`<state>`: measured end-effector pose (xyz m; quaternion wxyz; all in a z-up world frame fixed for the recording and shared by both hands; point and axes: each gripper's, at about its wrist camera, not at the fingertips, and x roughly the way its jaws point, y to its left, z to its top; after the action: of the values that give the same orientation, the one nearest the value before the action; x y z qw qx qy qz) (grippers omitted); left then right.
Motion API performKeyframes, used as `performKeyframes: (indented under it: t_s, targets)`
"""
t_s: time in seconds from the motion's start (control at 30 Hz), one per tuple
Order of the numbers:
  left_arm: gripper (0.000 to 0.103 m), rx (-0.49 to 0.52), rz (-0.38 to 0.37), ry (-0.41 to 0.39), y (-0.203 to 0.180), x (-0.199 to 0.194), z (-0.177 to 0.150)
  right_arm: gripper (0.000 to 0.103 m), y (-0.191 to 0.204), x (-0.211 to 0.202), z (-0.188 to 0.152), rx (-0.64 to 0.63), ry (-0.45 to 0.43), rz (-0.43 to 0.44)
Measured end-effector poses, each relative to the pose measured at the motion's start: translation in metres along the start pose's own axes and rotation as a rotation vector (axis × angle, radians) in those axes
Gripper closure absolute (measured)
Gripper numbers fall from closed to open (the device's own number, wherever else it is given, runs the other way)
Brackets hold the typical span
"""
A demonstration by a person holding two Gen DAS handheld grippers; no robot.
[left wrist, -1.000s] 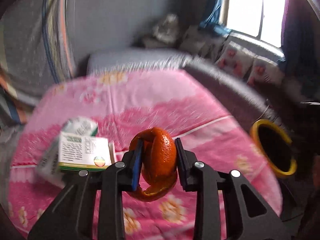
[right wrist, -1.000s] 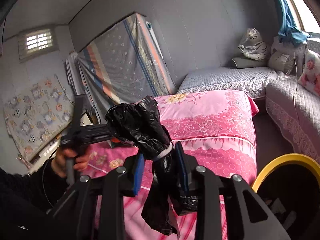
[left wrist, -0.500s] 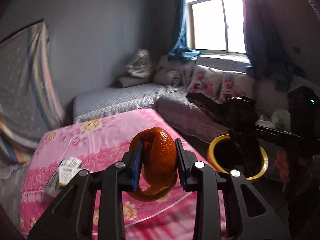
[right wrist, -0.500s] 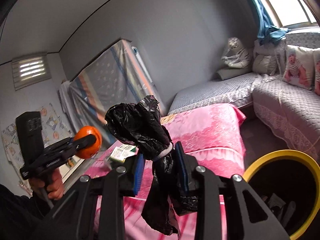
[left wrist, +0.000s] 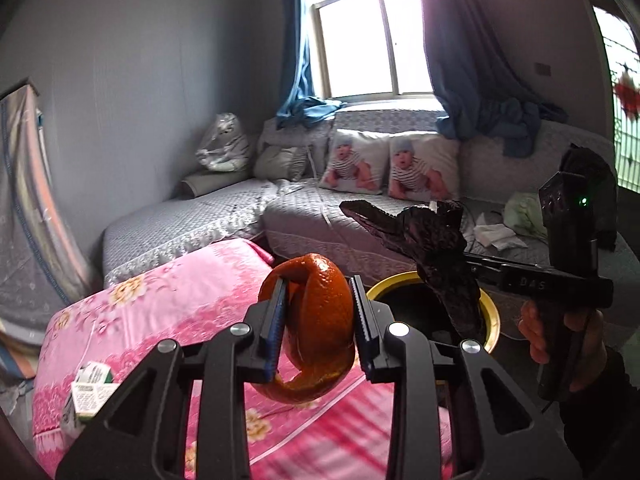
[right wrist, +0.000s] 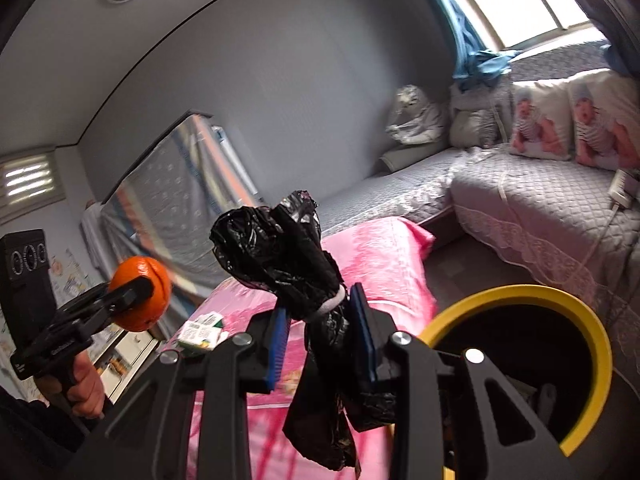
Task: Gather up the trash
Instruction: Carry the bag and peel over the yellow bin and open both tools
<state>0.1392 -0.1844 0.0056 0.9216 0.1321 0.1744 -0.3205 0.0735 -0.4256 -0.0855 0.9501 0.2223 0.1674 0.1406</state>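
Note:
My left gripper [left wrist: 318, 320] is shut on a curled orange peel [left wrist: 316, 320], held above the pink bedspread [left wrist: 168, 312]. My right gripper [right wrist: 320, 338] is shut on a crumpled black plastic bag [right wrist: 288, 264] tied with a white band. In the left wrist view the black bag [left wrist: 436, 248] hangs over the yellow-rimmed bin [left wrist: 490, 316], with the right gripper [left wrist: 448, 268] reaching in from the right. The right wrist view shows the bin [right wrist: 592, 344] at the lower right and the orange peel [right wrist: 140, 298] far left in the left gripper [right wrist: 138, 300].
A green and white carton [left wrist: 90, 390] lies on the pink bedspread at the left, also seen as the carton [right wrist: 200, 332] from the right wrist. Grey quilted sofas [left wrist: 304, 208] with cushions stand behind the bin. A person's hand [left wrist: 560, 336] grips the right tool.
Both grippers have swung from the bed toward the yellow-rimmed bin, keeping their loads. The black bag now hangs over the bin's mouth, and the carton has slid to the left edge.

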Motion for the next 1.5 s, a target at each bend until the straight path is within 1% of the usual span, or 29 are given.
performKeyframes:
  t_s: [0.13, 0.23, 0.3, 0.4, 0.43, 0.47, 0.57, 0.67, 0.77, 0.83, 0.87, 0.9, 0.93, 0.97, 1.0, 1.1, 1.13, 1.17, 1.23, 1.3, 1.33, 1.37, 1.43, 1.5]
  targets:
    - [0.074, 0.016, -0.033, 0.001, -0.014, 0.016, 0.003, 0.075, -0.021, -0.009, -0.004, 0.028, -0.031, -0.096]
    - [0.074, -0.001, -0.059, 0.007, -0.022, 0.034, 0.005, 0.075, -0.037, -0.011, -0.008, 0.062, -0.033, -0.157]
    - [0.074, -0.027, -0.096, 0.015, -0.028, 0.057, 0.007, 0.075, -0.049, -0.011, -0.011, 0.096, -0.025, -0.186]
    - [0.073, -0.058, -0.12, 0.045, -0.035, 0.094, 0.006, 0.075, -0.061, -0.006, -0.017, 0.1, 0.001, -0.327]
    - [0.073, -0.079, -0.135, 0.073, -0.037, 0.113, 0.004, 0.075, -0.066, -0.003, -0.019, 0.11, 0.017, -0.366]
    - [0.073, -0.096, -0.151, 0.095, -0.039, 0.128, 0.001, 0.075, -0.072, 0.0, -0.022, 0.132, 0.039, -0.385]
    - [0.073, -0.13, -0.162, 0.161, -0.046, 0.169, -0.008, 0.075, -0.093, 0.011, -0.031, 0.196, 0.094, -0.411]
    - [0.073, -0.177, -0.193, 0.219, -0.05, 0.201, -0.02, 0.075, -0.109, 0.019, -0.04, 0.227, 0.133, -0.439]
    - [0.073, -0.209, -0.196, 0.254, -0.051, 0.223, -0.026, 0.074, -0.116, 0.023, -0.046, 0.254, 0.158, -0.467]
    - [0.07, -0.235, -0.2, 0.273, -0.05, 0.233, -0.031, 0.073, -0.123, 0.025, -0.049, 0.269, 0.169, -0.473]
    - [0.068, -0.247, -0.194, 0.278, -0.05, 0.236, -0.033, 0.067, -0.126, 0.025, -0.047, 0.275, 0.17, -0.475]
    - [0.058, -0.261, -0.195, 0.282, -0.048, 0.238, -0.033, 0.064, -0.127, 0.025, -0.047, 0.278, 0.17, -0.481]
    - [0.038, -0.287, -0.193, 0.288, -0.044, 0.239, -0.035, 0.054, -0.129, 0.023, -0.048, 0.28, 0.165, -0.492]
    - [0.029, -0.307, -0.183, 0.28, -0.038, 0.236, -0.037, 0.042, -0.131, 0.021, -0.047, 0.284, 0.155, -0.506]
    - [0.024, -0.334, -0.173, 0.262, -0.033, 0.233, -0.037, 0.038, -0.133, 0.016, -0.046, 0.292, 0.138, -0.521]
    - [0.023, -0.386, -0.166, 0.254, -0.014, 0.228, -0.038, 0.028, -0.133, 0.002, -0.044, 0.297, 0.094, -0.549]
    - [0.019, -0.421, -0.148, 0.241, -0.005, 0.225, -0.039, 0.023, -0.133, -0.003, -0.043, 0.297, 0.077, -0.561]
    - [0.017, -0.449, -0.131, 0.228, 0.003, 0.221, -0.039, 0.019, -0.132, -0.007, -0.043, 0.295, 0.063, -0.569]
    - [0.016, -0.52, -0.113, 0.204, 0.026, 0.21, -0.037, 0.015, -0.128, -0.015, -0.04, 0.279, 0.042, -0.565]
    - [0.016, -0.587, -0.114, 0.188, 0.046, 0.197, -0.031, 0.014, -0.121, -0.018, -0.038, 0.245, 0.026, -0.562]
    - [0.016, -0.641, -0.127, 0.176, 0.063, 0.187, -0.026, 0.012, -0.114, -0.018, -0.035, 0.216, 0.012, -0.552]
    - [0.015, -0.673, -0.14, 0.169, 0.076, 0.179, -0.021, 0.009, -0.107, -0.017, -0.032, 0.191, 0.0, -0.533]
    - [0.015, -0.748, -0.185, 0.135, 0.116, 0.152, -0.007, 0.008, -0.092, -0.013, -0.026, 0.136, -0.018, -0.488]
    - [0.014, -0.791, -0.184, 0.096, 0.151, 0.123, 0.004, 0.008, -0.064, -0.004, -0.017, 0.038, -0.032, -0.427]
